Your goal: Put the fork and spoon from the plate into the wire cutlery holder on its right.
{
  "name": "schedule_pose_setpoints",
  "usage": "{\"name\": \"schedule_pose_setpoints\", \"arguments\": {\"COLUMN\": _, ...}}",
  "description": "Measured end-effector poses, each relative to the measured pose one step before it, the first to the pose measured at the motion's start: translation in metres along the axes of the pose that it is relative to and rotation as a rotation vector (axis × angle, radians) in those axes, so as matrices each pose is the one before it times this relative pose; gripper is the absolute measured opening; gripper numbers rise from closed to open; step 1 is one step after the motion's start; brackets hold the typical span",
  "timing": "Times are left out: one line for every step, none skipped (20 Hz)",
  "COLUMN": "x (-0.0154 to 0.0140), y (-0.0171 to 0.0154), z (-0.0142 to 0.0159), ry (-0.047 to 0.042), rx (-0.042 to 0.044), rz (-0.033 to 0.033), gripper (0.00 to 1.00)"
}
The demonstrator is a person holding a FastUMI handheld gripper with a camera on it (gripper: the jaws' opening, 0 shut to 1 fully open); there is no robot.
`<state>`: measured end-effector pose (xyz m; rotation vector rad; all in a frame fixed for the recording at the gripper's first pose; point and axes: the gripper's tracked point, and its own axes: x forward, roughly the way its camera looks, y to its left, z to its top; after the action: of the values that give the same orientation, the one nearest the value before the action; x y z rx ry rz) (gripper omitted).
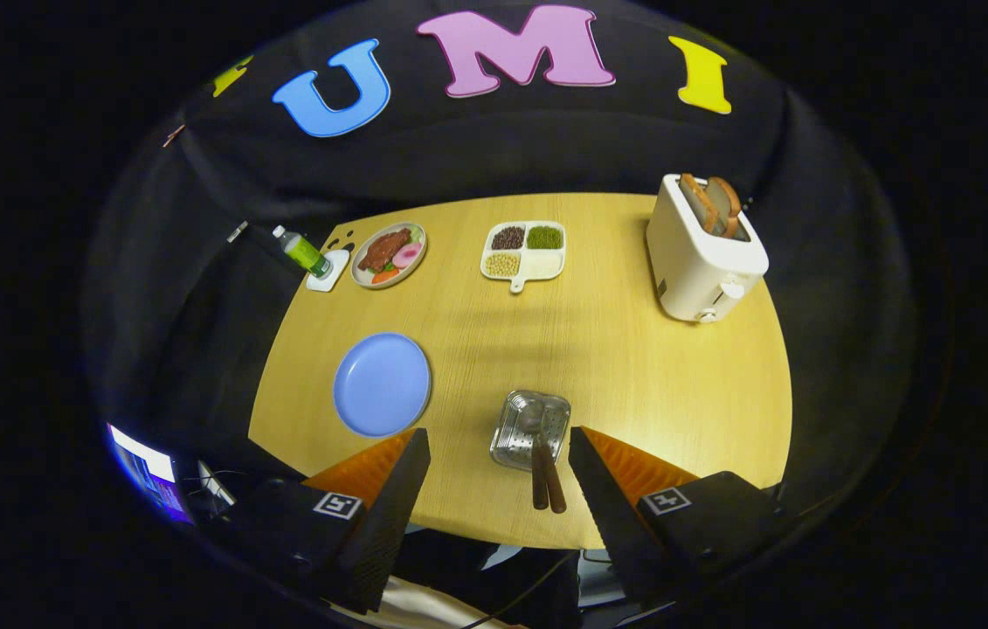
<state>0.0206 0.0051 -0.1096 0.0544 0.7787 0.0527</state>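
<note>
Below us, a pale wooden table [633, 376] stands against black cloth walls. Our gripper [499, 445] hangs spread wide and empty. Between its fingers, the wire cutlery holder [530, 428] has the fork and spoon [546, 476] in it, handles toward us. To its left lies the bare blue plate [382, 384].

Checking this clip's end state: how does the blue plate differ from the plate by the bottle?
The blue plate is bare and lies just ahead of the gripper, whose fingers are open; the far plate by the bottle holds food and sits toward the table's back. Both are round and lie flat.
</note>
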Motion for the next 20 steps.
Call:
{"name": "schedule_pose_setpoints", "arguments": {"x": -0.00504, "y": -0.00083, "z": 0.00505, "ry": -0.04799, "rx": -0.01566, "rz": -0.01168, "gripper": 1.00}}
{"name": "schedule_pose_setpoints", "arguments": {"x": -0.00366, "y": -0.00180, "z": 0.00656, "ry": -0.05034, "rx": -0.00740, "rz": -0.00799, "gripper": 1.00}}
{"name": "schedule_pose_setpoints", "arguments": {"x": -0.00462, "y": -0.00004, "z": 0.00661, "ry": -0.05152, "rx": 0.00207, "rz": -0.00576, "gripper": 0.99}}
{"name": "schedule_pose_setpoints", "arguments": {"x": -0.00544, "y": 0.00023, "z": 0.00634, "ry": -0.05137, "rx": 0.00984, "rz": -0.00299, "gripper": 1.00}}
{"name": "schedule_pose_setpoints", "arguments": {"x": -0.00463, "y": 0.00065, "z": 0.00673, "ry": -0.04945, "rx": 0.00988, "rz": -0.00078, "gripper": 0.99}}
{"name": "schedule_pose_setpoints", "arguments": {"x": -0.00476, "y": -0.00103, "z": 0.00640, "ry": -0.04839, "rx": 0.00796, "rz": -0.00550, "gripper": 0.99}}
{"name": "schedule_pose_setpoints", "arguments": {"x": -0.00502, "y": -0.00182, "z": 0.00750, "ry": -0.04681, "rx": 0.00218, "rz": -0.00846, "gripper": 0.99}}
{"name": "schedule_pose_setpoints", "arguments": {"x": -0.00573, "y": -0.00257, "z": 0.00711, "ry": -0.04824, "rx": -0.00240, "rz": -0.01030, "gripper": 0.99}}
{"name": "schedule_pose_setpoints", "arguments": {"x": -0.00483, "y": -0.00245, "z": 0.00730, "ry": -0.04846, "rx": -0.00826, "rz": -0.01027, "gripper": 0.99}}
{"name": "schedule_pose_setpoints", "arguments": {"x": -0.00555, "y": -0.00206, "z": 0.00737, "ry": -0.04312, "rx": -0.00921, "rz": -0.01090, "gripper": 0.99}}
{"name": "schedule_pose_setpoints", "arguments": {"x": -0.00458, "y": -0.00239, "z": 0.00610, "ry": -0.04036, "rx": -0.00839, "rz": -0.00997, "gripper": 0.99}}
{"name": "schedule_pose_setpoints", "arguments": {"x": -0.00478, "y": -0.00140, "z": 0.00435, "ry": -0.03648, "rx": -0.00421, "rz": -0.00912, "gripper": 0.99}}
{"name": "schedule_pose_setpoints", "arguments": {"x": -0.00593, "y": -0.00277, "z": 0.00489, "ry": -0.04324, "rx": 0.00335, "rz": -0.01172, "gripper": 0.99}}
{"name": "schedule_pose_setpoints", "arguments": {"x": -0.00393, "y": -0.00218, "z": 0.00758, "ry": -0.06177, "rx": 0.00917, "rz": -0.01023, "gripper": 0.99}}
{"name": "schedule_pose_setpoints", "arguments": {"x": -0.00463, "y": -0.00399, "z": 0.00366, "ry": -0.04050, "rx": 0.00274, "rz": -0.01302, "gripper": 0.99}}
{"name": "schedule_pose_setpoints", "arguments": {"x": -0.00597, "y": -0.00696, "z": -0.00284, "ry": -0.02093, "rx": 0.00108, "rz": -0.01809, "gripper": 0.99}}
{"name": "schedule_pose_setpoints", "arguments": {"x": -0.00388, "y": -0.00397, "z": -0.00413, "ry": -0.00358, "rx": -0.00265, "rz": -0.00836, "gripper": 0.99}}
{"name": "schedule_pose_setpoints", "arguments": {"x": -0.00306, "y": -0.00196, "z": -0.00262, "ry": -0.00423, "rx": -0.00476, "rz": -0.00107, "gripper": 0.99}}
{"name": "schedule_pose_setpoints", "arguments": {"x": -0.00231, "y": -0.00211, "z": -0.00215, "ry": -0.00464, "rx": -0.00674, "rz": 0.00113, "gripper": 0.99}}
{"name": "schedule_pose_setpoints", "arguments": {"x": -0.00042, "y": -0.00421, "z": -0.00396, "ry": 0.00160, "rx": -0.01010, "rz": -0.00118, "gripper": 0.99}}
